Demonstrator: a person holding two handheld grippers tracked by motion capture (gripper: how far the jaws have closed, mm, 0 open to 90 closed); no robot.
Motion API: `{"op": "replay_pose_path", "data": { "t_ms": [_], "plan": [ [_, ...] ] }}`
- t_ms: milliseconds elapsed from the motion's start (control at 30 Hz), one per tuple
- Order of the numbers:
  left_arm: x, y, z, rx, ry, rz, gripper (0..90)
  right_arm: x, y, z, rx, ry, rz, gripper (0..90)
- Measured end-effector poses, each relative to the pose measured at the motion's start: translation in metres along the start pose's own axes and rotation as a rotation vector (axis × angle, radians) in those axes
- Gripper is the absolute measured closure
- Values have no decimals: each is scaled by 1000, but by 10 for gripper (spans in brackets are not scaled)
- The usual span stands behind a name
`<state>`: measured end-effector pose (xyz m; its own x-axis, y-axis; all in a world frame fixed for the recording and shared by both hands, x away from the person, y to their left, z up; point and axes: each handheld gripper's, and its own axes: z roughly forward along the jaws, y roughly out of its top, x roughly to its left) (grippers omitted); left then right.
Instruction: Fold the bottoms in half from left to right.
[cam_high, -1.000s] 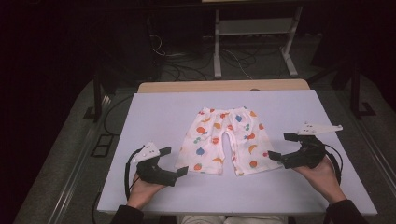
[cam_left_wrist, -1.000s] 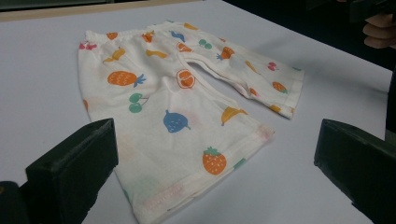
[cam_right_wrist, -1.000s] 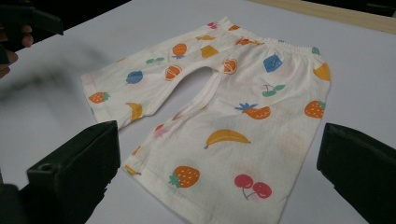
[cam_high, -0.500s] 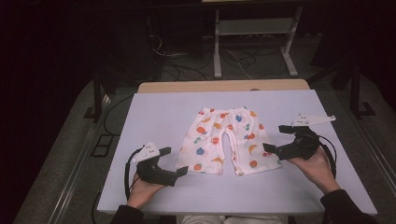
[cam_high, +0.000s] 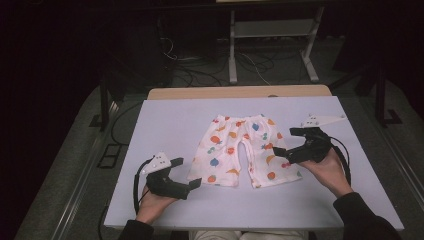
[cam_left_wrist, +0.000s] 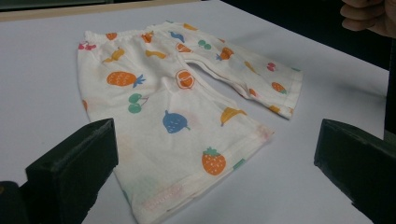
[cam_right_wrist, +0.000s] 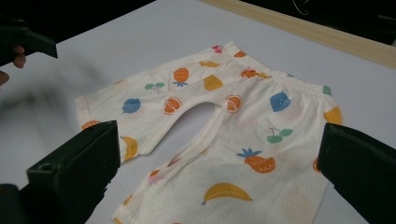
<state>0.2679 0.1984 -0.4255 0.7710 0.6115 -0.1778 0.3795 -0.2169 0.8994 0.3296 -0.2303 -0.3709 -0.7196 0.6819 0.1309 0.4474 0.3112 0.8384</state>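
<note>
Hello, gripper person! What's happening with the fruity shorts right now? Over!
Left gripper open at the near leg hem. Right gripper open at the other leg's edge. Shorts flat on the table, ungripped. Nothing in the way.

Your right hand-held gripper (cam_high: 283, 150) has moved left and slightly far over the last second: it was off the shorts' (cam_high: 240, 150) right hem, now its jaw tips sit over the right leg edge. Your left hand-held gripper (cam_high: 194, 184) crept a touch right, toward the near left hem. Shorts haven't shifted.
</note>
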Motion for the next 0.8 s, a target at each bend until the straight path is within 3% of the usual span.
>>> {"op": "replay_pose_path", "data": {
  "t_ms": [800],
  "plan": [
    [0, 0, 1, 2, -5, 2, 0, 0, 29, 36, 44, 17, -37, 0]
  ]
}}
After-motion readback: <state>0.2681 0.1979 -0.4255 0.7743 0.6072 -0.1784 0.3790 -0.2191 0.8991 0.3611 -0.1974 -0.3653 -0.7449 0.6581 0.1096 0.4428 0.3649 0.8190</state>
